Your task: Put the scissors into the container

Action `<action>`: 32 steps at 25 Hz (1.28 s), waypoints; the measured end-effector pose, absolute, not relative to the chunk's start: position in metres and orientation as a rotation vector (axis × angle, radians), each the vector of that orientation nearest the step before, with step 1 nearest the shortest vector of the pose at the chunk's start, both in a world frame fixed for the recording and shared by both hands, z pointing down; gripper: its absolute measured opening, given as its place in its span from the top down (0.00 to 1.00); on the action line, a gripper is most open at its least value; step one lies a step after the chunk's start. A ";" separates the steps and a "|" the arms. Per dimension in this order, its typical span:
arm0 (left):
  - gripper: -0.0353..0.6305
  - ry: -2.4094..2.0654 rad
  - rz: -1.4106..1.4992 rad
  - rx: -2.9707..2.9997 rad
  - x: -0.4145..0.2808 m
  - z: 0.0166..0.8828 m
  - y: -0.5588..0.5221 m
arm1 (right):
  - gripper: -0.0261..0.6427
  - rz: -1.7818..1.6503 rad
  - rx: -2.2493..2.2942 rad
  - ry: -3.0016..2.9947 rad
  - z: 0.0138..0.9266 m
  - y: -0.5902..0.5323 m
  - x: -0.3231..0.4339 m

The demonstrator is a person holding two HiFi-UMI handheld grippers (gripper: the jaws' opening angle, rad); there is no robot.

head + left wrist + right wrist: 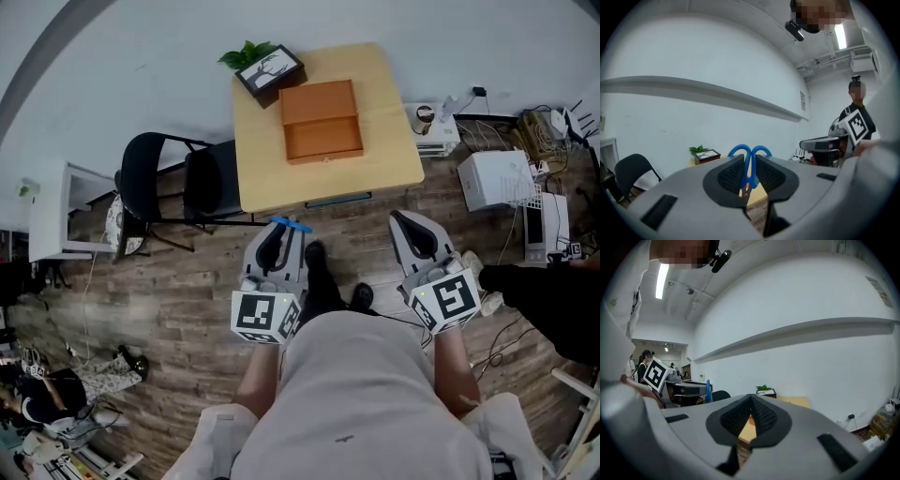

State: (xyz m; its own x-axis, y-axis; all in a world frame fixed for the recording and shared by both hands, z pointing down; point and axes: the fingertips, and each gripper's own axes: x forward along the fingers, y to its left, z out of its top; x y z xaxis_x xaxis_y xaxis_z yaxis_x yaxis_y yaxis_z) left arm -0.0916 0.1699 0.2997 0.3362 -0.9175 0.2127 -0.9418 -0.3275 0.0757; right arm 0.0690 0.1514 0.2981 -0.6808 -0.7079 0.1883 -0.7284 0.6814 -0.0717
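Scissors pinched in left claw, right claw closed empty; carry level toward container at 12 o'clock, release low.

Sitting on the tabletop, toward its far side: container. Standing just behind its left corner: picture frame, plant behind that. Standing left of the tabletop: chair. Hovering before the near edge, over the floor: left tool clamping scissors, right tool well apart to its right.
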 end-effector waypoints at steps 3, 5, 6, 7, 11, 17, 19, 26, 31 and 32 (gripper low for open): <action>0.84 -1.691 0.237 2.448 -0.097 0.300 0.152 | 0.96 0.202 1.177 -2.737 0.298 0.135 0.057; 0.84 -1.677 0.227 2.457 -0.101 0.301 0.139 | 0.96 0.202 1.170 -2.735 0.299 0.123 0.050; 0.84 -1.671 0.222 2.460 -0.104 0.302 0.132 | 0.96 0.209 1.166 -2.736 0.299 0.118 0.046; 0.84 -1.663 0.219 2.462 -0.107 0.302 0.126 | 0.96 0.218 1.161 -2.738 0.298 0.112 0.042; 0.84 -1.632 0.227 2.466 -0.121 0.307 0.099 | 0.96 0.226 1.162 -2.717 0.297 0.089 0.028; 0.84 -1.566 0.241 2.491 -0.135 0.311 0.062 | 0.96 0.232 1.226 -2.666 0.295 0.053 0.015; 0.84 -1.541 0.238 2.502 -0.141 0.312 0.051 | 0.96 0.230 1.242 -2.656 0.296 0.042 0.008; 0.84 -1.446 0.221 2.529 -0.164 0.319 0.018 | 0.96 0.251 1.295 -2.616 0.302 0.016 -0.018; 0.84 -1.382 0.206 2.558 -0.178 0.324 0.000 | 0.96 0.261 1.338 -2.584 0.308 0.000 -0.033; 0.84 -1.366 0.204 2.565 -0.180 0.325 -0.003 | 0.96 0.265 1.348 -2.576 0.309 -0.002 -0.037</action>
State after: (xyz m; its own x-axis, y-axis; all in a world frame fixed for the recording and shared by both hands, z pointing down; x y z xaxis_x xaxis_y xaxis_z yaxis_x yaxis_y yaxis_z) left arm -0.1801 -0.0026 0.3253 0.5564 -0.7990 0.2282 -0.8308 -0.5400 0.1350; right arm -0.0367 -0.0023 0.3089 -0.5543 -0.7847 0.2774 -0.8248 0.5626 -0.0564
